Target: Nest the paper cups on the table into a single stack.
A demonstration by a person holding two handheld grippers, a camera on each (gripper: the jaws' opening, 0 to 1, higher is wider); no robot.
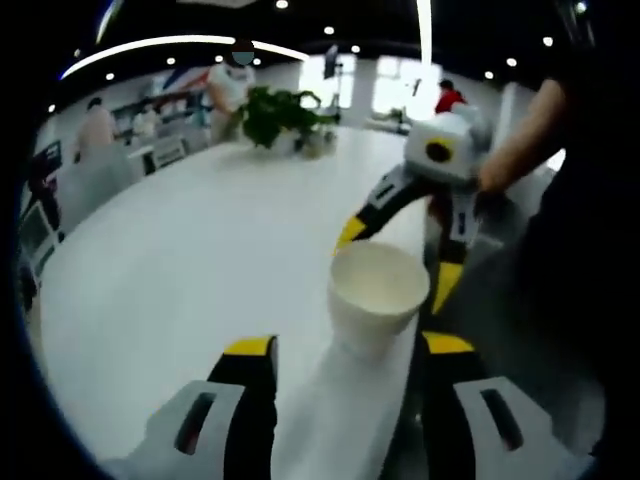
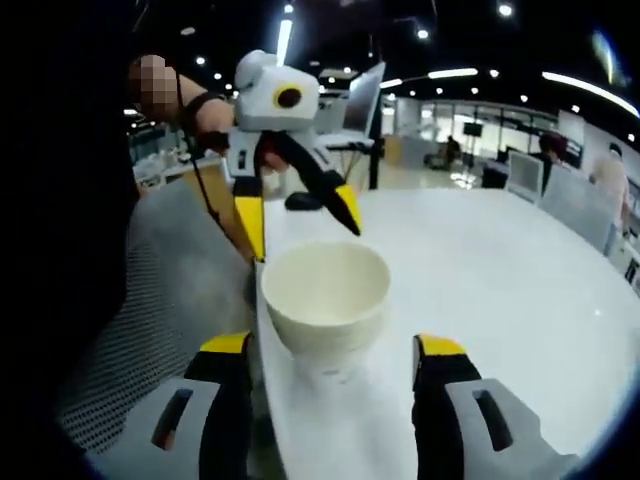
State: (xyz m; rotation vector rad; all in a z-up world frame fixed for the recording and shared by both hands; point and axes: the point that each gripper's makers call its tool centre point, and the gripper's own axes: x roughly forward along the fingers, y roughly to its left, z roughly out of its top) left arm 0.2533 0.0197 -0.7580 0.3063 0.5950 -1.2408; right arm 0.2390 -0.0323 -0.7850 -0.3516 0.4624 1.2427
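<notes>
The broad white counter (image 1: 190, 270) carries everything, with a green potted plant (image 1: 280, 115) at its far end and people standing beyond it. Near the counter's edge stands one white paper cup (image 1: 375, 292), upright with its open mouth up, so its long axis runs vertically; it looks empty inside.

In the left gripper view, the left gripper (image 1: 345, 360) has its yellow-tipped jaws spread wide, one on each side of the cup's base, and no contact with the cup can be made out. The right gripper (image 1: 400, 258) comes in from the far side, a hand behind it, jaws also parted, straddling the cup's rim.

In the right gripper view, the right gripper (image 2: 332, 358) is wide open around the cup (image 2: 325, 298), gripping nothing. The left gripper (image 2: 300, 220) faces it, open, its tips just behind the rim.
</notes>
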